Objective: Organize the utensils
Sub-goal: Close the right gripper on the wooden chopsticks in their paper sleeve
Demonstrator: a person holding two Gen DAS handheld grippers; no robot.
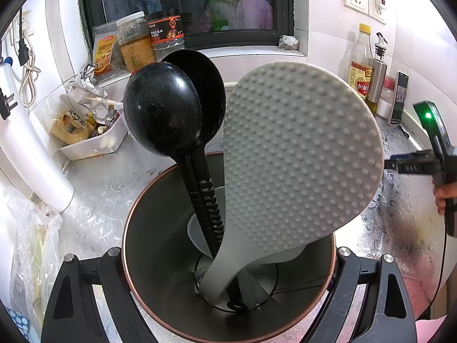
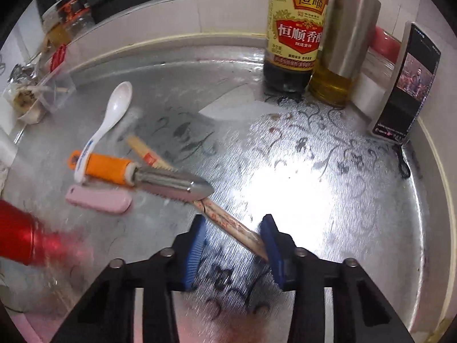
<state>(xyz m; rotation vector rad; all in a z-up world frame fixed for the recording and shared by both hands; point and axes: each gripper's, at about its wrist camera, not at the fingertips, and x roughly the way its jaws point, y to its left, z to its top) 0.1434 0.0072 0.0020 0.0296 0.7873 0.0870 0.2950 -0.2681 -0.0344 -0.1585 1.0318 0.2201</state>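
My left gripper (image 1: 228, 253) is shut on a metal utensil holder (image 1: 148, 257) with a copper rim, one finger on each side. Two black ladles (image 1: 162, 114) and a grey dimpled rice paddle (image 1: 300, 154) stand in it. In the right wrist view a pair of wooden chopsticks (image 2: 228, 220) lies slantwise on the steel counter (image 2: 328, 200). My right gripper (image 2: 234, 245) straddles their near end, which touches the right blue pad (image 2: 271, 245); a gap remains at the left pad, so it is open. An orange-handled peeler (image 2: 142, 174), a white spoon (image 2: 114, 114) and a pink piece (image 2: 98, 200) lie further left.
A vinegar bottle (image 2: 294, 34), an oil dispenser (image 2: 342, 51) and a propped phone (image 2: 408, 85) stand along the back wall. A red metallic cylinder (image 2: 22, 234) is blurred at the left edge. Jars (image 1: 134, 43) and a white tray (image 1: 91, 143) of packets sit by the window.
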